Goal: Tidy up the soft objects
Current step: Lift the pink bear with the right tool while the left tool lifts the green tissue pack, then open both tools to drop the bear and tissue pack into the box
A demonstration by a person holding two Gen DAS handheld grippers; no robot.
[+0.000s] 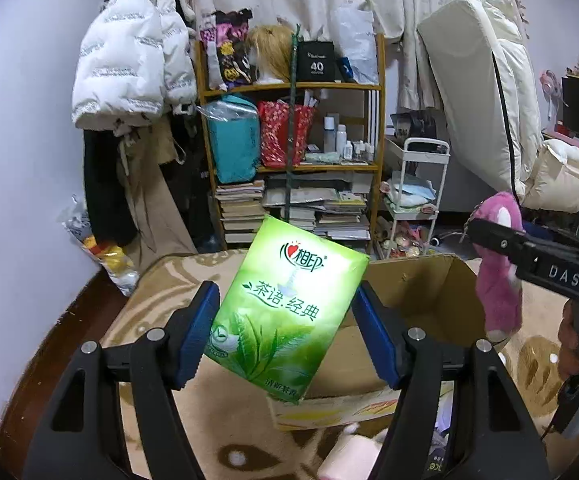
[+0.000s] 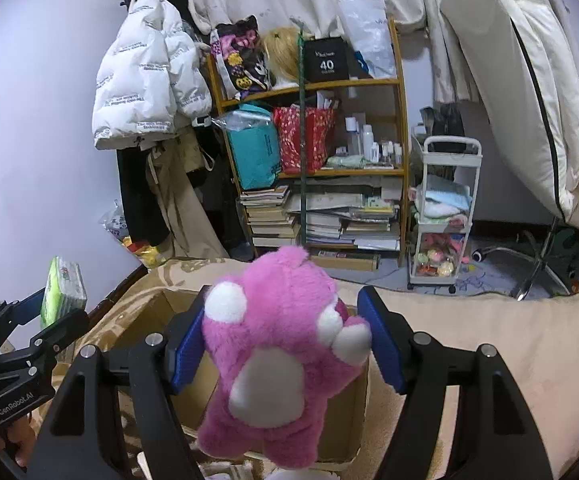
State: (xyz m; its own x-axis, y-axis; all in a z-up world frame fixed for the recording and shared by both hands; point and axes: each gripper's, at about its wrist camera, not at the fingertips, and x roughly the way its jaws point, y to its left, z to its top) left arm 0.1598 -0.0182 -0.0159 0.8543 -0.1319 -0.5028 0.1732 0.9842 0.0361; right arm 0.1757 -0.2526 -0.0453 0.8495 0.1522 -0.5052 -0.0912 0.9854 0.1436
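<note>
Left wrist view: the left gripper (image 1: 285, 332) is clamped on a green tissue pack (image 1: 287, 312), blue pads pressed to both its sides, the pack tilted, held up over the near edge of the cardboard box (image 1: 421, 280).
Box: open-topped, sitting on the beige patterned blanket (image 1: 161, 292); its inside is largely hidden behind the pack and the fingers.
Bottom edge: a pale pink something (image 1: 349, 458), cut off by the frame, too little showing to name it.
Far right: the right gripper (image 1: 489, 236) comes in side-on with the pink plush toy (image 1: 499, 272) hanging from it; the toy's top is cut across by the black jaw.
Right wrist view, far left: the tissue pack seen edge-on between the other tool's fingers.
Centre: the right gripper grasping the plush, left pad buried in fur, right pad touching its white paw, above the box.
Background: cluttered wooden shelf (image 2: 309, 152), white trolley (image 2: 445, 216).
</note>
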